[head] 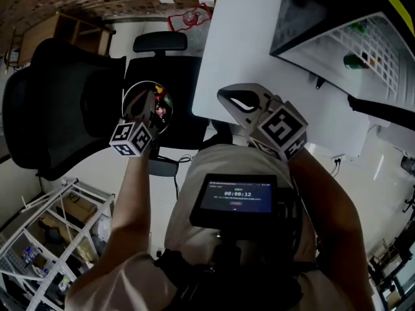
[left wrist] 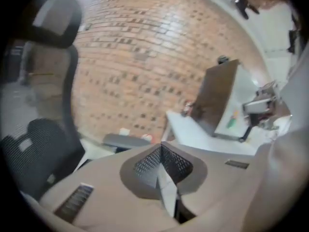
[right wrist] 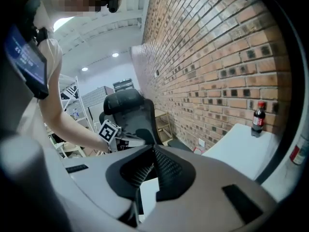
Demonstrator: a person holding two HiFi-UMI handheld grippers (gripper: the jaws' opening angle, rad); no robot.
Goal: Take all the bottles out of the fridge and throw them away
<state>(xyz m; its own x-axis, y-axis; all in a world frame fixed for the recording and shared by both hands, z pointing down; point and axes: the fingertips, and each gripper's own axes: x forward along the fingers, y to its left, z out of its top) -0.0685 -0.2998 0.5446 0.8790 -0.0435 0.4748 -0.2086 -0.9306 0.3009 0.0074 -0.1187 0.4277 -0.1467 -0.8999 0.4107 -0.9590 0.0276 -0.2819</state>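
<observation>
- Jaws of my left gripper [left wrist: 161, 150] are pressed flat together, with nothing caught between them.
- Jaws of my right gripper [right wrist: 153, 152] are closed the same way and are just as empty.
- Both grippers hang in front of my chest on the near side of the white rectangular desk [head: 233, 50]. The left one is over the black mesh office chair [head: 52, 109] and the right one is at the desk's near edge.
- On the right part of the desk stands the small dark box-shaped fridge [head: 305, 18]. It is open, and white grid racks show inside.
- One green bottle [head: 355, 61] lies in those racks, well apart from both my grippers. Another green shape sits further along, too small for me to make out.
- From the right gripper view, a dark cola bottle with a red label and red cap [right wrist: 259, 117] stands upright at the far end of the desk, near the red brick wall [right wrist: 203, 57].
- On my chest sits a small black screen showing a timer [head: 237, 199].
- At the near left is a white metal shelving rack [head: 58, 238], down on the floor.
</observation>
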